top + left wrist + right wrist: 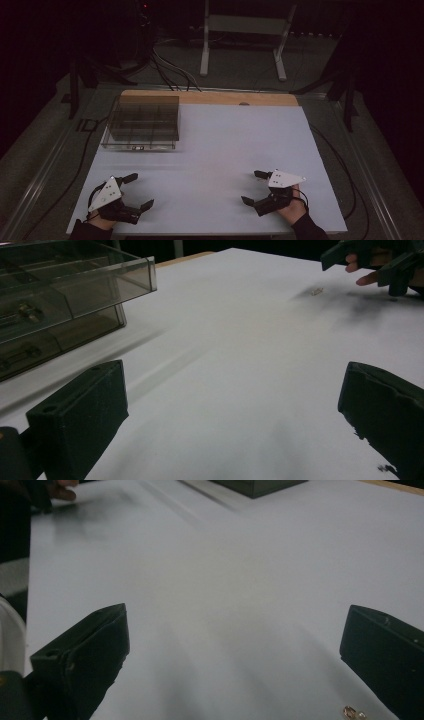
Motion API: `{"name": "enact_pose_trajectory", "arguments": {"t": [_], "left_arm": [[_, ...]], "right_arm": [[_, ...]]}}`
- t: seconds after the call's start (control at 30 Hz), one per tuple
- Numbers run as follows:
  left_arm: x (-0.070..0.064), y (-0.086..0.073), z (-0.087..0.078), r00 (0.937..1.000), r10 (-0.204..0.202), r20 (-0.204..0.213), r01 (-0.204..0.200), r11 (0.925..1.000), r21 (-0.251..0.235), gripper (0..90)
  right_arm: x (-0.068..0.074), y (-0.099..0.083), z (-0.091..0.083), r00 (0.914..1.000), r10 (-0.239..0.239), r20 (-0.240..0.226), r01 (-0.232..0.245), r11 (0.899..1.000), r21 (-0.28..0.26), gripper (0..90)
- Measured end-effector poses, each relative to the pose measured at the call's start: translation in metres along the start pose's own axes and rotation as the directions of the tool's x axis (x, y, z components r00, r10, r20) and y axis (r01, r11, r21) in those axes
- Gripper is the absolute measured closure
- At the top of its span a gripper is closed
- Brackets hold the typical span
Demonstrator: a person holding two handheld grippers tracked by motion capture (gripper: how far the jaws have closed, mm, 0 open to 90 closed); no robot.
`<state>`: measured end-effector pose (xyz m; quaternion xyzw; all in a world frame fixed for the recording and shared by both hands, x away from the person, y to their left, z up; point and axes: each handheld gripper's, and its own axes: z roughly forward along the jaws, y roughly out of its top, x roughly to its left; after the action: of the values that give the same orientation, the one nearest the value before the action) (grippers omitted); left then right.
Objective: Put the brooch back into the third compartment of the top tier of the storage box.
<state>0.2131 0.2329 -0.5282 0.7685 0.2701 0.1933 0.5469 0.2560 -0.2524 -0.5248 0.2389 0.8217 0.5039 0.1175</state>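
Earrings seem to be what this is about: a tiny gold-coloured piece (353,712) lies on the white counter (215,150) just beside the right hand-held gripper (256,187), close to one of its jaws, and from the left gripper view I can make out a small pale speck (316,290) on the counter near that same gripper, which may be the same piece or its twin; I can't say which. Both tools rest low at the near edge, well apart, the left hand-held gripper (139,190) with its jaws spread wide and nothing between them, the right one likewise released and empty. The clear plastic organiser box (142,120) with its divided compartments sits at the far left corner, a long way from the gold piece. My worry is how small that piece is: blunt black jaws could nudge it and send it skidding across the smooth surface, or pinch it crookedly so it drops on the carry over. The dim light makes aiming harder, and the box's narrow compartments leave little room for a wide-open jaw. I can read no brand, label or writing anywhere.
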Motion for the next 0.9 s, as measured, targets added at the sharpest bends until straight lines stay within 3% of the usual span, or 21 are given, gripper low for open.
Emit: {"name": "enact_pose_trajectory", "arguments": {"t": [0.23, 0.57, 0.73, 0.9], "left_arm": [[-0.0014, 0.0012, -0.0012, 1.0000, 0.008, -0.004, -0.008, 0.9999, -0.009, 0.6], [-0.0012, 0.0019, -0.0007, 1.0000, 0.008, 0.003, -0.008, 0.9998, -0.016, 0.6], [-0.0019, 0.0018, 0.0005, 0.9999, 0.012, 0.008, -0.012, 0.9999, -0.013, 0.6], [-0.0019, 0.0014, 0.0012, 0.9999, 0.011, 0.009, -0.011, 0.9999, -0.010, 0.6]], "right_arm": [[0.0019, -0.0008, 0.0010, 0.9998, -0.010, -0.019, 0.010, 0.999, 0.031, 0.0], [0.0038, 0.0001, 0.0032, 0.9972, 0.022, -0.072, -0.017, 0.998, 0.067, 0.0], [0.0075, -0.0014, 0.0066, 0.9953, 0.008, -0.096, 0.003, 0.993, 0.114, 0.0], [0.0092, -0.0012, 0.0071, 0.9940, 0.003, -0.109, 0.010, 0.993, 0.118, 0.0]]}}
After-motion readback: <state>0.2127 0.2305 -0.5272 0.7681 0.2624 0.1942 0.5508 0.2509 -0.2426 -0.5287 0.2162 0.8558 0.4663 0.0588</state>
